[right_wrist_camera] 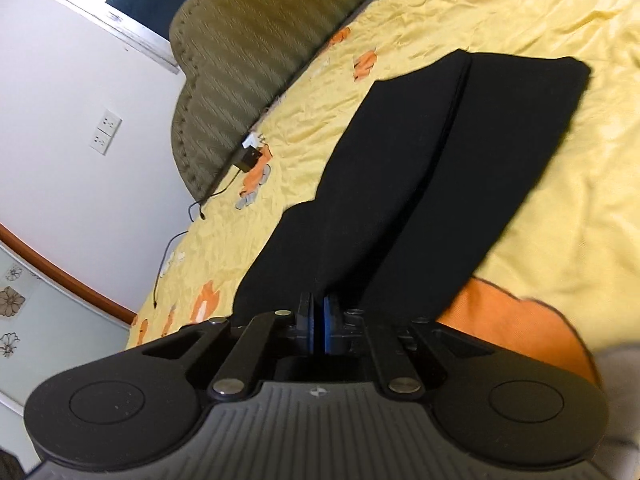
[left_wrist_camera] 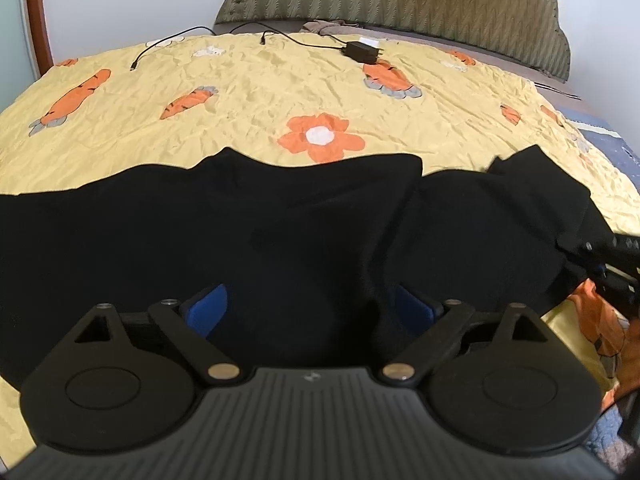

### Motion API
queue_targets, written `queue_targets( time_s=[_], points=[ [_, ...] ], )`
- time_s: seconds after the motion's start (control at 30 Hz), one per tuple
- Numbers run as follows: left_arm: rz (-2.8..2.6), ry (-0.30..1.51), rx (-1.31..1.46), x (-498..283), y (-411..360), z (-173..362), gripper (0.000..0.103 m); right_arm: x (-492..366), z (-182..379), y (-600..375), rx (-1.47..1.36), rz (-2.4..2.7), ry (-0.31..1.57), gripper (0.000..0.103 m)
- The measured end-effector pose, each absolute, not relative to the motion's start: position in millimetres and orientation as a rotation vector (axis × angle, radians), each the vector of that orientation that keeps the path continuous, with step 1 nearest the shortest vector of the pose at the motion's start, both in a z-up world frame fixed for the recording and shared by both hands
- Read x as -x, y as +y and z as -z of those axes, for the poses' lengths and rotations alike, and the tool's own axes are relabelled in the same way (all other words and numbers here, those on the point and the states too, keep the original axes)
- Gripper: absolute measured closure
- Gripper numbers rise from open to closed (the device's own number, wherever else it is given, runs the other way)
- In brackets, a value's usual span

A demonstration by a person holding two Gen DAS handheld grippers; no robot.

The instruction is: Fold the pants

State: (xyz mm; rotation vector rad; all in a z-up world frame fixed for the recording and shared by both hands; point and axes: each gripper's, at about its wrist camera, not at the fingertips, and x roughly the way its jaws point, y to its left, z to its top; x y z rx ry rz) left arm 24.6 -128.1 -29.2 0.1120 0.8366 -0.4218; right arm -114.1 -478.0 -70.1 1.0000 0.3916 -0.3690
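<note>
one yellow carrot-print bedspread (left_wrist_camera: 248, 92)

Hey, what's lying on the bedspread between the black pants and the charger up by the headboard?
Nothing but bare yellow bedspread with printed carrots and a flower between the pants and charger, in the left wrist view.

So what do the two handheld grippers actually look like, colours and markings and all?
Both match. The left gripper and right gripper are matte black, with a ribbed grey top plate bearing a small emblem, two round black discs at the sides, flat link bars on silver pivot pins, and blue pads inside the fingers. No cables or sleeves show.
</note>
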Motion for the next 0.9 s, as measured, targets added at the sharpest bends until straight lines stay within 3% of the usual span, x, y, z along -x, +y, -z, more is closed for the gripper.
queue_targets(
  time_s=[0.47,0.6,0.9],
  points=[
    [0.536,0.794,-0.207,-18,-201,35,0.009,146,72,-484,-1.030,0.384,0.420,0.096],
    [0.524,0.737,-0.251,-20,-227,42,0.009,159,58,-516,-0.946,0.503,0.365,0.096],
    [0.520,0.790,-0.276,-25,-244,67,0.009,134,80,-605,-1.069,0.628,0.349,0.096]
  ],
)
